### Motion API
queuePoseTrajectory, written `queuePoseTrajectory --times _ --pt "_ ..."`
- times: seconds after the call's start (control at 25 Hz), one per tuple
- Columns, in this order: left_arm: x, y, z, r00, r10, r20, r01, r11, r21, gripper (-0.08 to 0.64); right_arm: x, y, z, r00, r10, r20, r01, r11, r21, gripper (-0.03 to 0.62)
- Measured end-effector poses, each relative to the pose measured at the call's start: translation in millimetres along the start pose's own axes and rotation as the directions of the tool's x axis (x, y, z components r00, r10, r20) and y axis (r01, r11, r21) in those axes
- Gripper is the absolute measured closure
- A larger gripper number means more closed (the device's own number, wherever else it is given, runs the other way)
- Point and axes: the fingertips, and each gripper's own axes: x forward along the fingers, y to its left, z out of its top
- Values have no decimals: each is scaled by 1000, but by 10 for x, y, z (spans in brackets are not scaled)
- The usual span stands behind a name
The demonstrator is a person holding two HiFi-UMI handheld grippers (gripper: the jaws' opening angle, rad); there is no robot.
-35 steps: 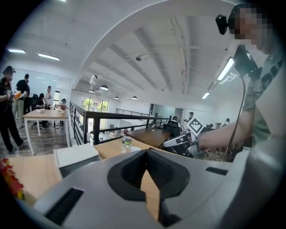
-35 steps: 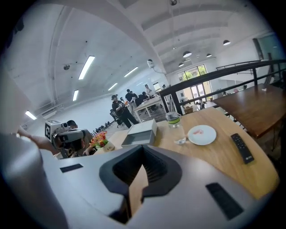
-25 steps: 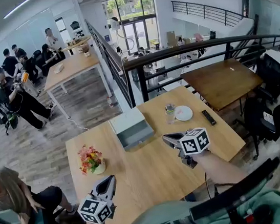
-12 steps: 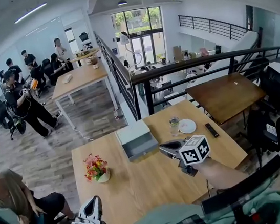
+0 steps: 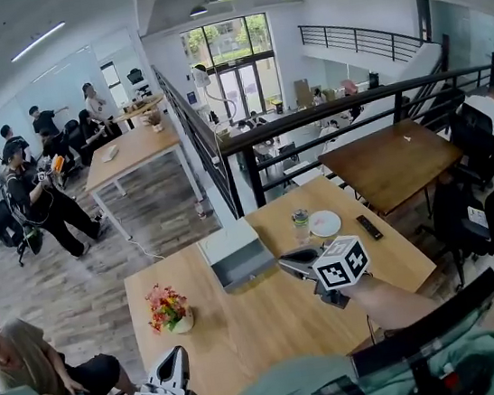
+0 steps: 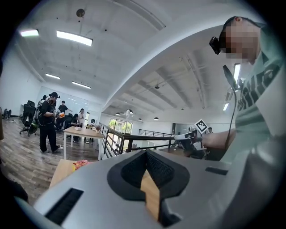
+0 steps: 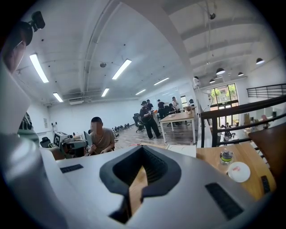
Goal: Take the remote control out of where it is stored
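A black remote control [image 5: 369, 227] lies on the wooden table [image 5: 265, 326] near its right edge, beside a white plate [image 5: 325, 223]. It also shows as a dark strip [image 7: 265, 184] in the right gripper view. A grey drawer box [image 5: 228, 242] stands mid-table. Its drawer seems pulled out toward me, and what is inside is not visible. My right gripper [image 5: 295, 264] hovers just right of the box's front, shut and empty [image 7: 142, 165]. My left gripper [image 5: 173, 361] hangs low at the table's near left corner, shut with nothing in it [image 6: 145, 167].
A small pot of flowers [image 5: 167, 308] stands at the table's left. A bottle [image 5: 300, 221] stands by the plate. A black railing [image 5: 327, 117] runs behind the table, with a second wooden table [image 5: 392, 158] beyond it. A seated person [image 5: 19, 361] is at the left, and others stand farther back.
My left gripper has dropped back from over the table to its near left corner. The right gripper has barely moved and stays shut.
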Motion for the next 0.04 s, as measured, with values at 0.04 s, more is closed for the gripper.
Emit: queuePoseTrajectory --times 0.04 --pt "27 3 6 1000 -8 -2 8 1000 3 555 9 -3 5 1000 0 2 0 1000 -2 588"
